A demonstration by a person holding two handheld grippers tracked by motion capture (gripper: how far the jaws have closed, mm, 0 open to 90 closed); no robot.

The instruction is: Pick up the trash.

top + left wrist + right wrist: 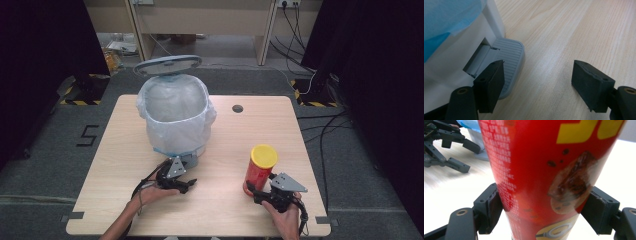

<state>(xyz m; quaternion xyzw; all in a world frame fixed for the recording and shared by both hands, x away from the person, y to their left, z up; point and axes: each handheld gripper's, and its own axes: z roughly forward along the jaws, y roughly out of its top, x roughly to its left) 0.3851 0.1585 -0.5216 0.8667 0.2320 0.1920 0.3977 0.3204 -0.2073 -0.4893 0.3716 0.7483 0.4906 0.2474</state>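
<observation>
A white pedal bin (175, 117) lined with a pale blue bag stands at the table's middle left, its grey lid (167, 65) raised. My left gripper (187, 184) is at the bin's front base and is open. In the left gripper view (539, 67) one jaw lies over the ribbed grey pedal (510, 57) while the other hangs over bare wood. A red snack can (259, 172) with a yellow lid stands at the front right. My right gripper (252, 190) is shut on its lower part, and both jaws press the can (536, 170) from either side.
The wooden table (125, 200) has a round hole (237, 108) near its far edge. Open wood lies between the bin and the can. Cables (325, 125) run over the floor to the right, and desk legs stand behind the table.
</observation>
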